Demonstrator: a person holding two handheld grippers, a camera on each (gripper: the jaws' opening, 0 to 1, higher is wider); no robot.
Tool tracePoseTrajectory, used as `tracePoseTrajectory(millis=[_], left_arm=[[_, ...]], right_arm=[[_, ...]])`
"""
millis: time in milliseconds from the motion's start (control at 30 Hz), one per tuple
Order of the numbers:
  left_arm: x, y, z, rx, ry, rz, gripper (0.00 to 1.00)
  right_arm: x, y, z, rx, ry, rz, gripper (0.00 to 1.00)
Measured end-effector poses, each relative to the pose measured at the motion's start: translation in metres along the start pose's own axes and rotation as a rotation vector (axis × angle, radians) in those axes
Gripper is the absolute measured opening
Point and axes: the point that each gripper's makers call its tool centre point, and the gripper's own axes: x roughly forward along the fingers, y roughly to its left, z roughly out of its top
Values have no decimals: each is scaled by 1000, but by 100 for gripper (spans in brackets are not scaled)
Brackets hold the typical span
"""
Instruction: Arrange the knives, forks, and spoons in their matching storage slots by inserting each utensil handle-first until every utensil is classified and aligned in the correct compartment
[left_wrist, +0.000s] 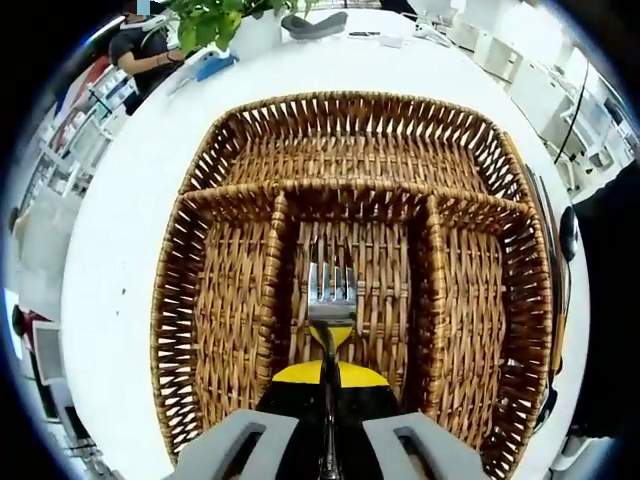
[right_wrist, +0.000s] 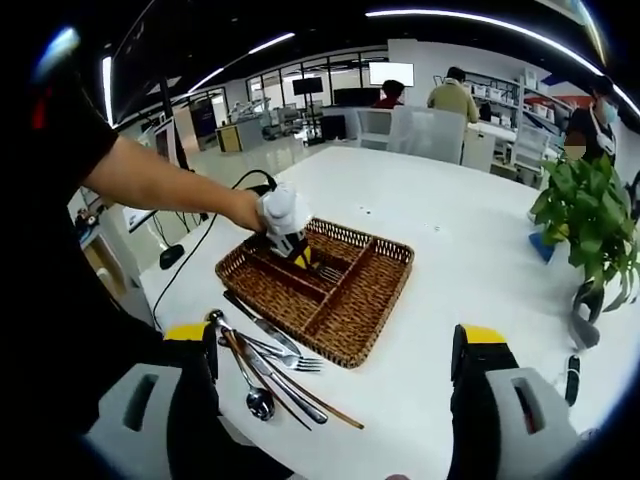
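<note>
A brown wicker tray (left_wrist: 340, 100) with one long back slot and three front slots lies on the white table. My left gripper (left_wrist: 328, 445) is shut on the handle of a silver fork (left_wrist: 331, 295), whose tines point away over the middle front slot. In the right gripper view a hand holds that left gripper (right_wrist: 298, 252) down inside the tray (right_wrist: 385, 300). Loose on the table in front of the tray lie a knife (right_wrist: 255, 320), a fork (right_wrist: 290, 358) and a spoon (right_wrist: 258, 400). My right gripper (right_wrist: 330, 400) hovers open above the table, near these utensils.
A potted plant (right_wrist: 590, 220) stands at the table's right, with a dark object (right_wrist: 572, 378) near it. A black cable (right_wrist: 200, 240) runs off the left edge. People sit at desks beyond the table. Bare white tabletop (right_wrist: 440, 230) lies behind the tray.
</note>
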Motion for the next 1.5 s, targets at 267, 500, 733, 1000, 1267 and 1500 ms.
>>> tracePoseTrajectory(millis=[267, 500, 733, 1000, 1267, 1500], left_arm=[[4, 0, 3, 48, 25, 9, 1], [3, 0, 3, 88, 38, 30, 2], [-2, 1, -1, 94, 20, 52, 11], [-26, 6, -1, 42, -43, 84, 15], [-65, 14, 9, -267, -267, 64, 30], [-115, 25, 18, -341, -509, 149, 77]], right_arm=[[-1, 1, -1, -6, 4, 0, 99], [-4, 0, 0, -10, -1, -7, 99], [-2, 5, 2, -17, -9, 6, 99], [-1, 7, 8, -31, -24, 16, 99], [3, 10, 12, -55, -22, 23, 99], [6, 12, 21, -63, -52, 31, 99]])
